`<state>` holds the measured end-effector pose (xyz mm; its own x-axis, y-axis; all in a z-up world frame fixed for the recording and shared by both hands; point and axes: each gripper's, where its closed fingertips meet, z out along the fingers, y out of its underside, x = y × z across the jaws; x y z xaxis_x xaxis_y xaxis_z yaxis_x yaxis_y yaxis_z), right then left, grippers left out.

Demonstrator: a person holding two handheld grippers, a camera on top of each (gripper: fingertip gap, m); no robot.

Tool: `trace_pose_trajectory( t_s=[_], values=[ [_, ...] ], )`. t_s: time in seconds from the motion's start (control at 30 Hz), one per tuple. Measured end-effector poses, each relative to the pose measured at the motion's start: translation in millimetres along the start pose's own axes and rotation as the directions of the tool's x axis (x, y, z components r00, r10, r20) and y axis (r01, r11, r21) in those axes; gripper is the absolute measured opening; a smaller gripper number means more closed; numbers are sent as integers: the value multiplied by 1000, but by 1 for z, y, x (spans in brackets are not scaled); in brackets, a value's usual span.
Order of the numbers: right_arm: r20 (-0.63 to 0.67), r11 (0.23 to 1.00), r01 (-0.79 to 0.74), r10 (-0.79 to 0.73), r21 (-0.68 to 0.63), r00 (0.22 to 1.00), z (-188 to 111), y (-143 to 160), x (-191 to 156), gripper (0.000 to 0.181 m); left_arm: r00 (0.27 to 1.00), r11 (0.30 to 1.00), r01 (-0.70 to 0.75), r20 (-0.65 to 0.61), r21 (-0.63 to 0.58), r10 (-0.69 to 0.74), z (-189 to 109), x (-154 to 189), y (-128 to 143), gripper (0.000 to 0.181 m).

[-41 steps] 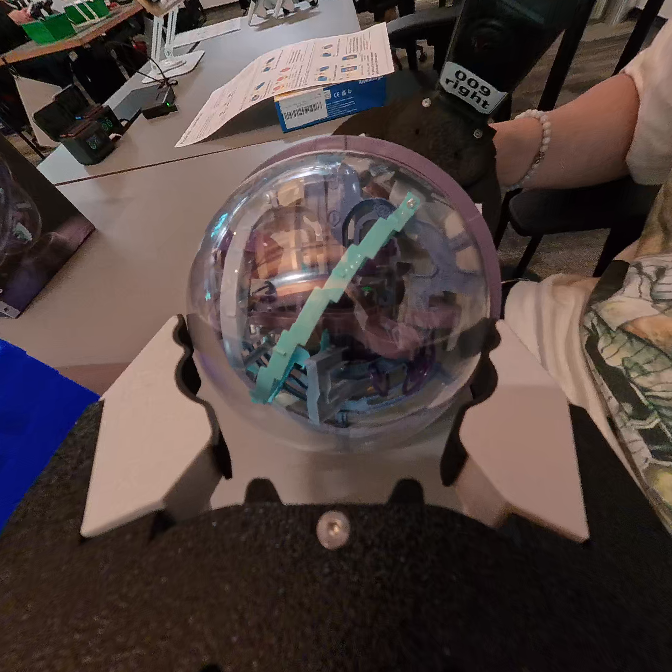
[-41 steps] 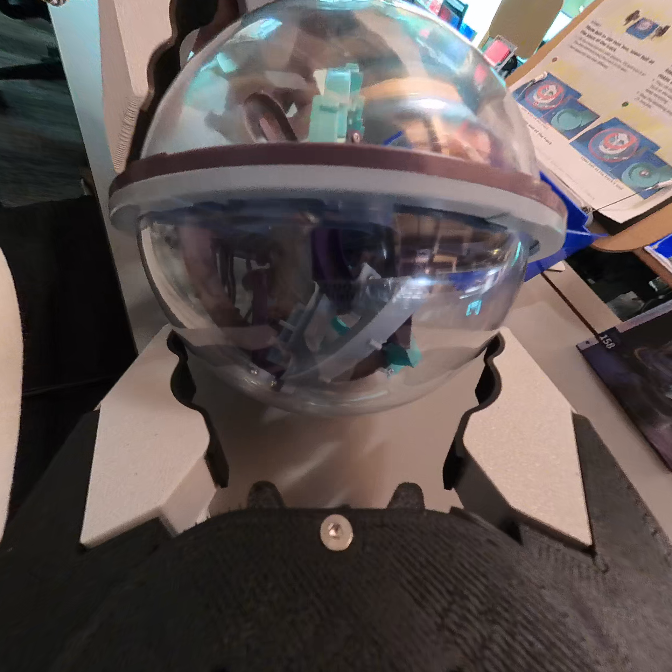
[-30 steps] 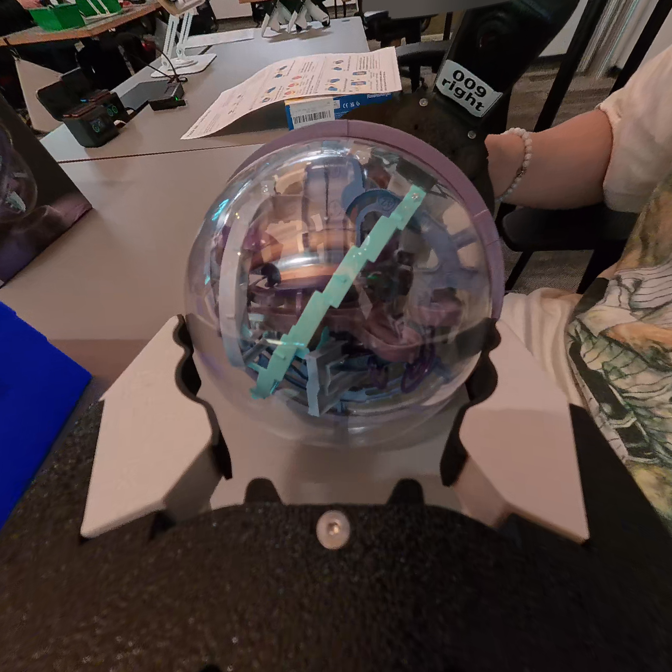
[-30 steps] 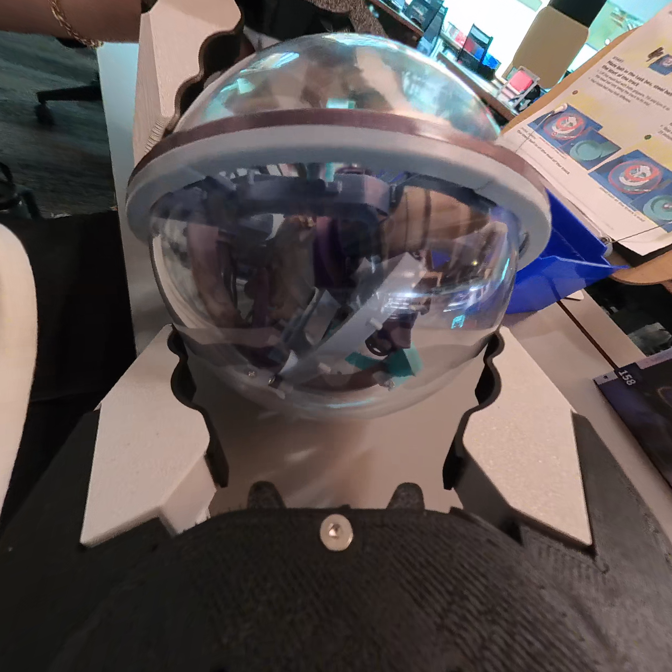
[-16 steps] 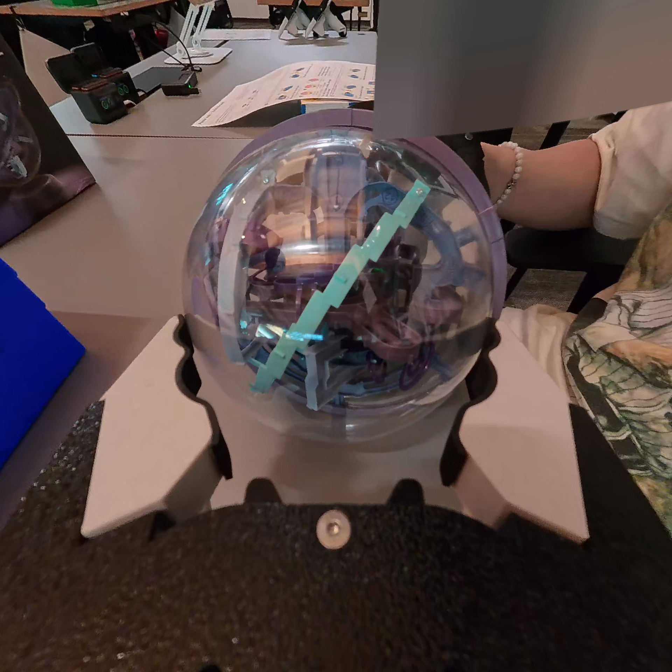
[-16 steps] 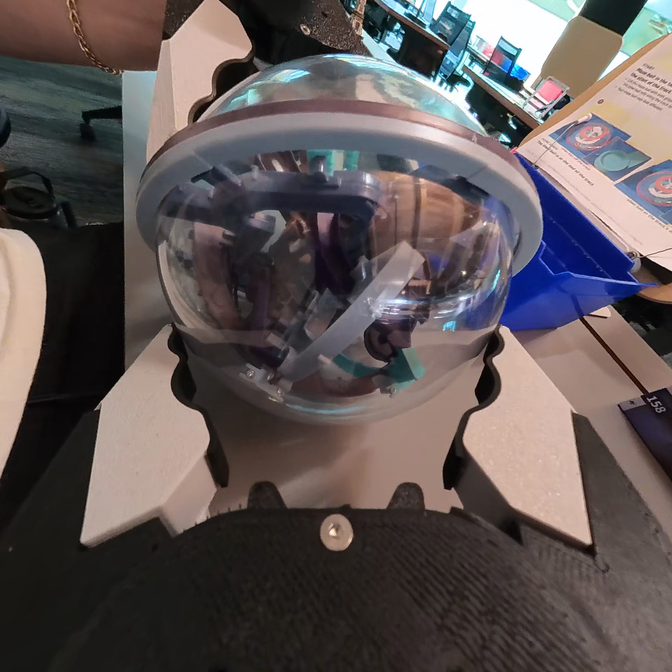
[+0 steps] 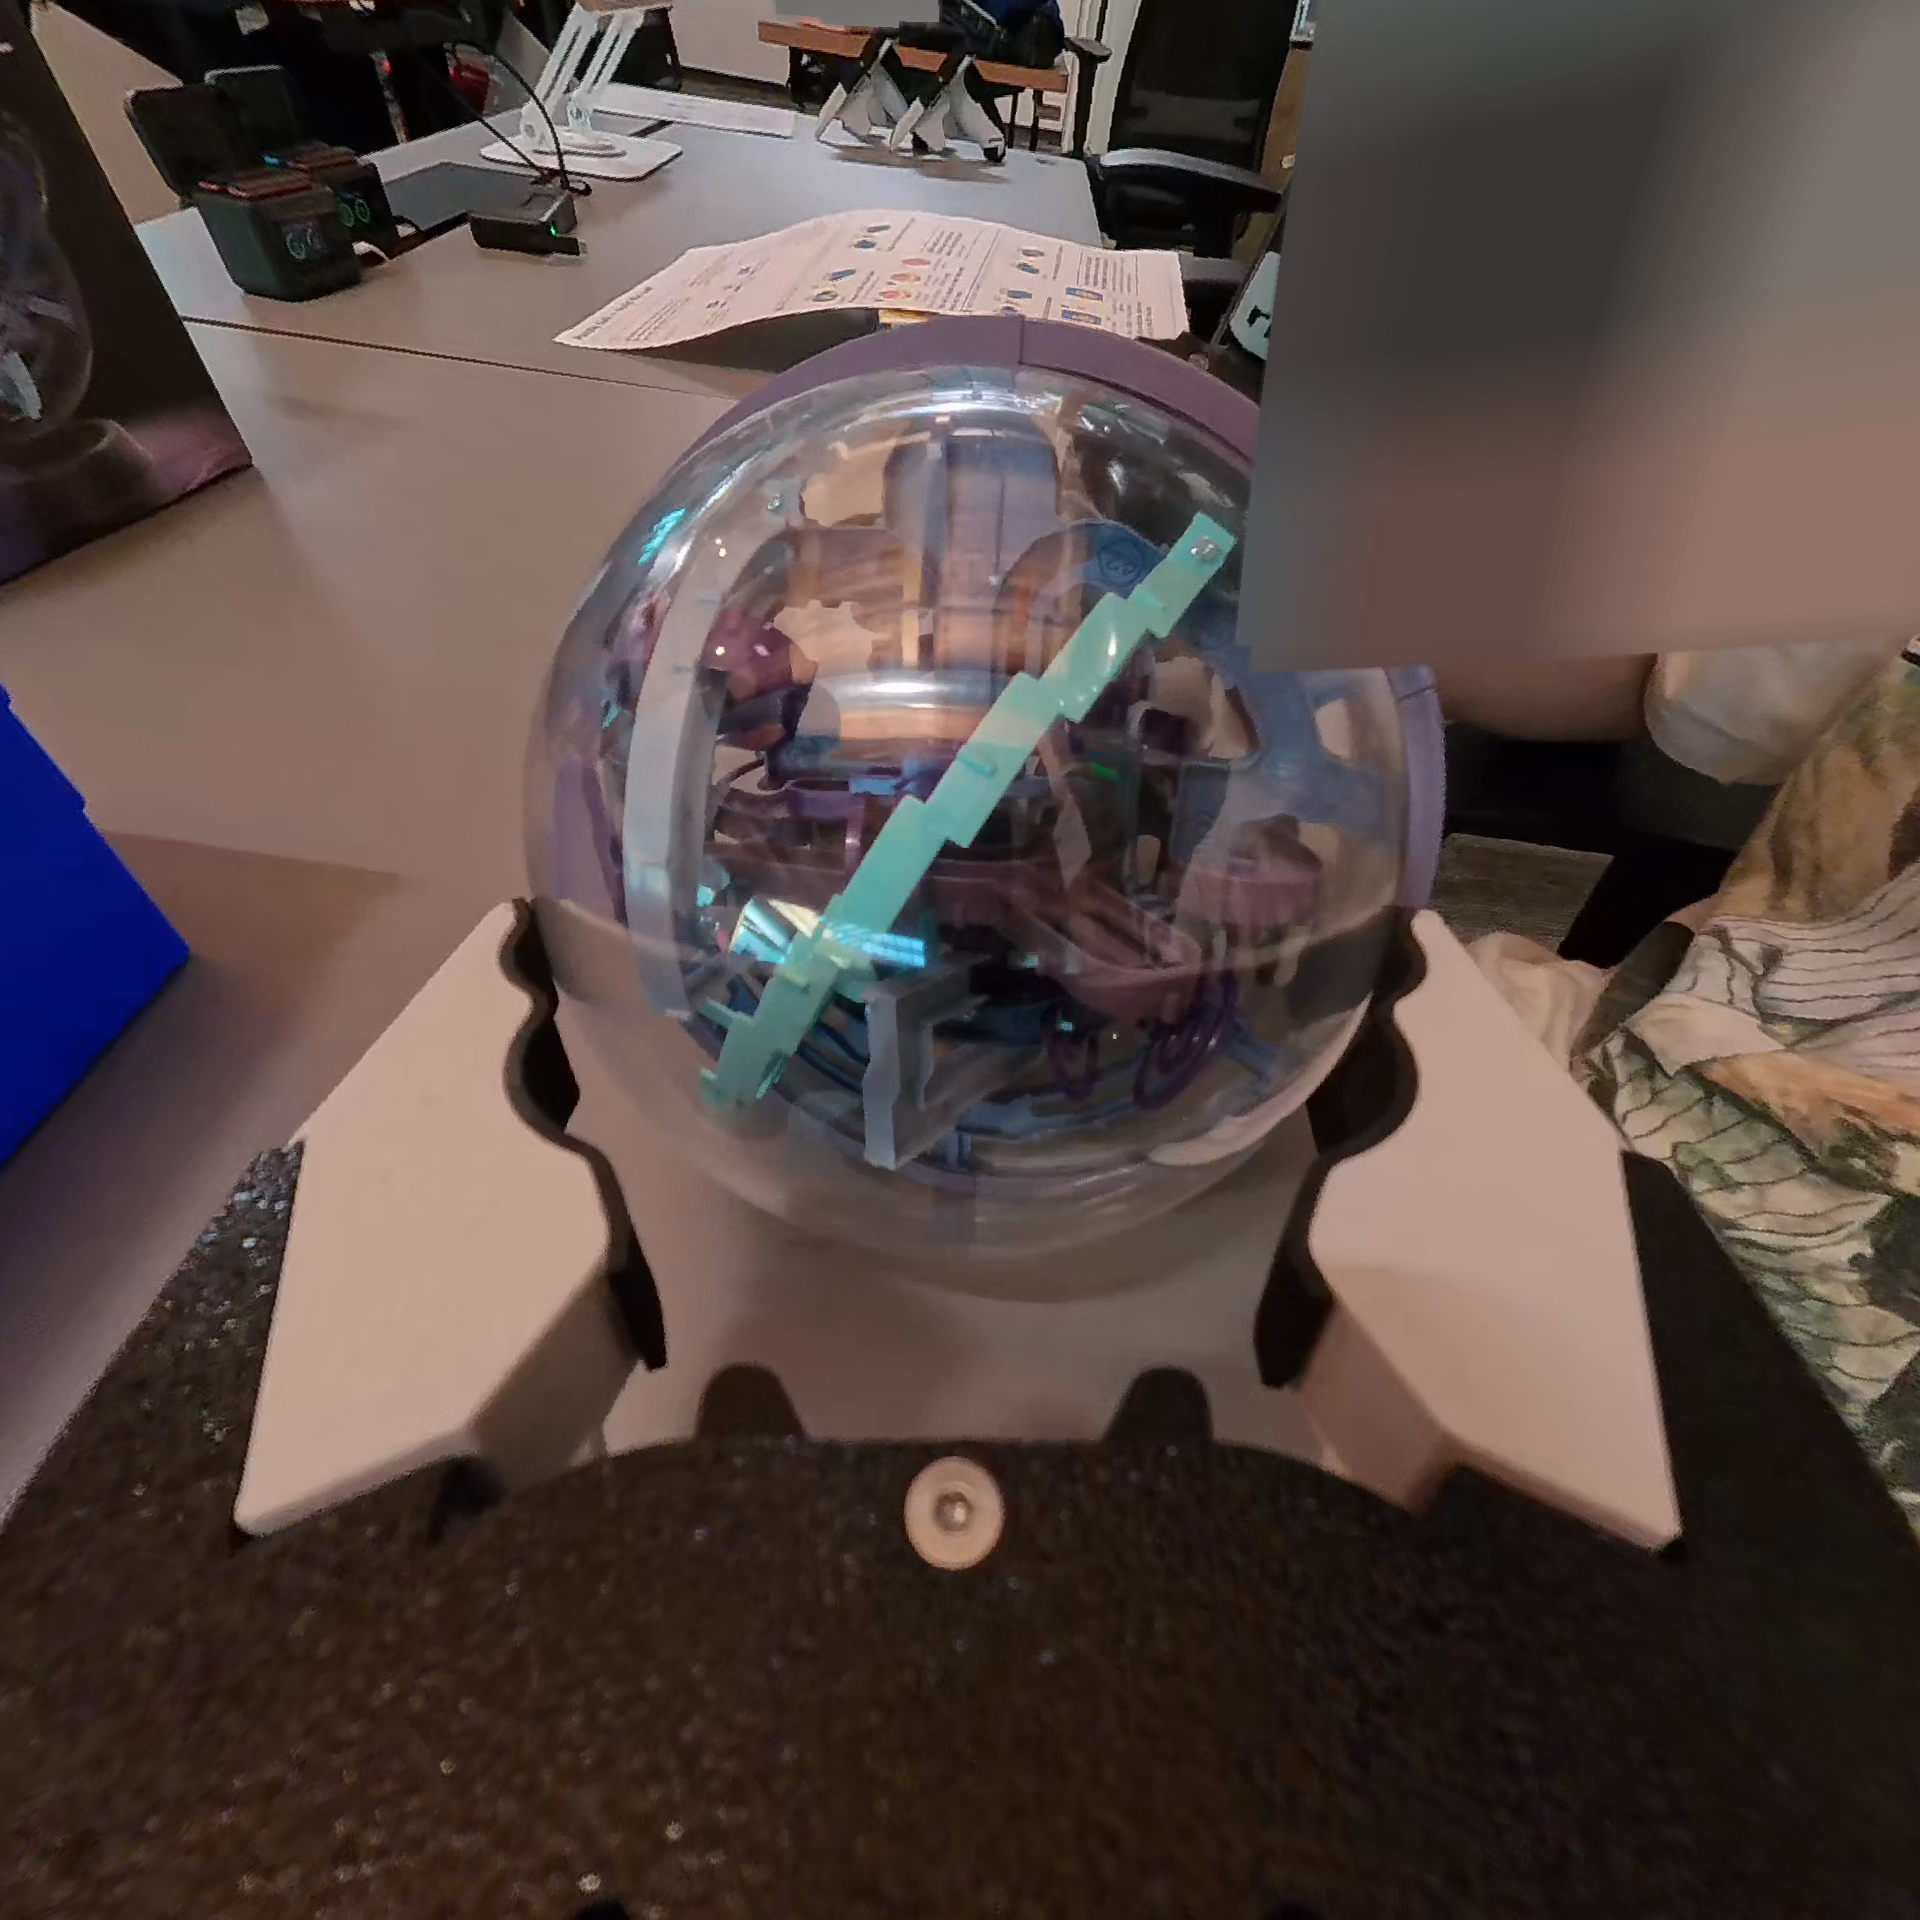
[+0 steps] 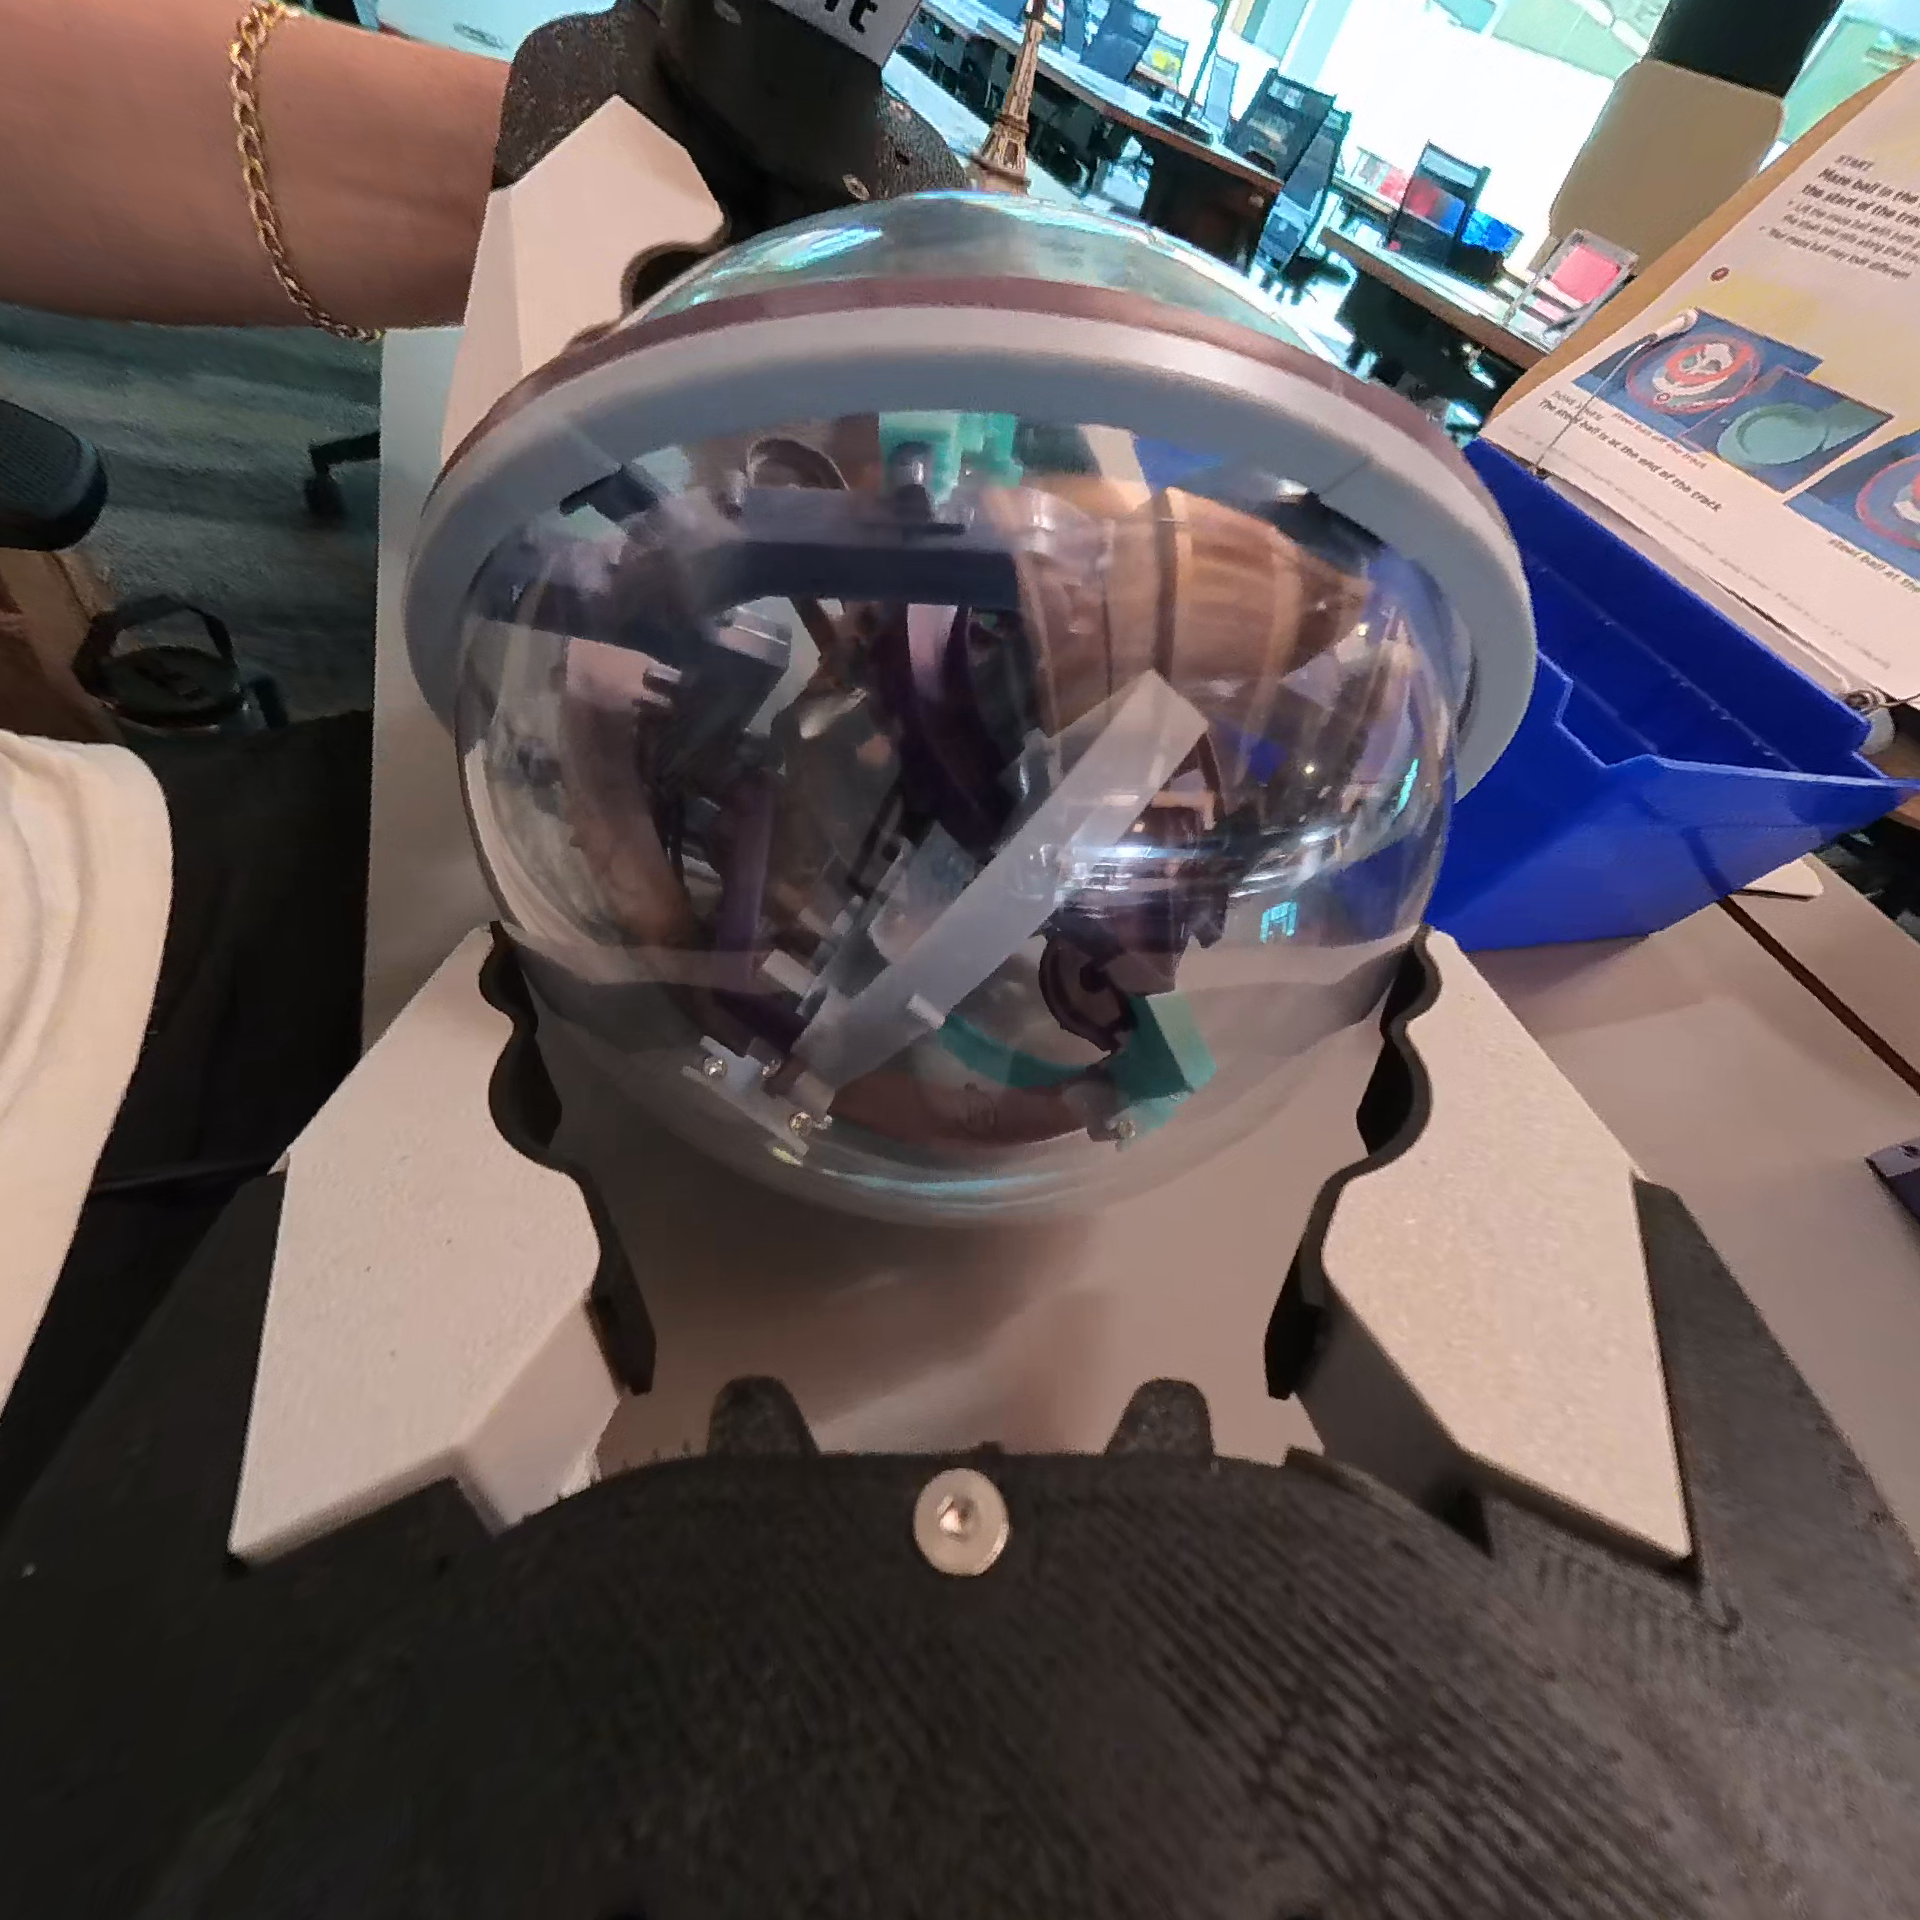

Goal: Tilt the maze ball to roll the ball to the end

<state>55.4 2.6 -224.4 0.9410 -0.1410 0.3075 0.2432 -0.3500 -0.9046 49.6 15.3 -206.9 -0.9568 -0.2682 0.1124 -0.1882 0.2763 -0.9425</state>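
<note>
Left claw (image 7: 961, 1039) grips the maze ball (image 7: 977, 810), both fingers pressed vs. the clear shell's lower sides. Right claw (image 8: 951, 1049) clamps the same maze ball (image 8: 935, 727) from the opposite side, fingers touching the shell low on each flank. Sphere is held up off the surface (image 7: 343, 582) btw. the two claws. Its grey-purple equator ring (image 8: 1039, 379) arcs over the top in right wrist view, tilted toward the far side. Inside: a teal stepped track (image 7: 935, 831) runs diagonally, lower left to upper right; a grey ramp (image 8: 997, 894) slants across; purple & brown pieces behind. Small steel ball can't be made out. Beyond left claw: instruction sheet (image 7: 883, 281) on the surface; blue bin (image 7: 62, 935) to its left. Right of right claw: same blue bin (image 8: 1662, 790), w/ a printed sheet (image 8: 1766, 395) above it.
</note>
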Motion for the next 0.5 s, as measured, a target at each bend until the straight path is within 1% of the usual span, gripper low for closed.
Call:
trace_pose_trajectory(
  t_s=[0.13, 0.33, 0.5],
  values=[
    [4, 1000, -21, 21, 11, 1000, 0, 0, 1, 156, 1000, 1000, 19, -10, -2, -19, 1, -2, -1, 148],
    [-29, 999, -21, 22, 36, 999, 1, -3, 0, 155, 999, 1000, 8, -48, 23, -7, -1, -1, -1, 148],
    [-19, 999, -34, 35, 34, 999, -1, -2, 1, 154, 998, 1000, 13, -58, -9, -14, 1, -3, -1, 148]
  ],
)
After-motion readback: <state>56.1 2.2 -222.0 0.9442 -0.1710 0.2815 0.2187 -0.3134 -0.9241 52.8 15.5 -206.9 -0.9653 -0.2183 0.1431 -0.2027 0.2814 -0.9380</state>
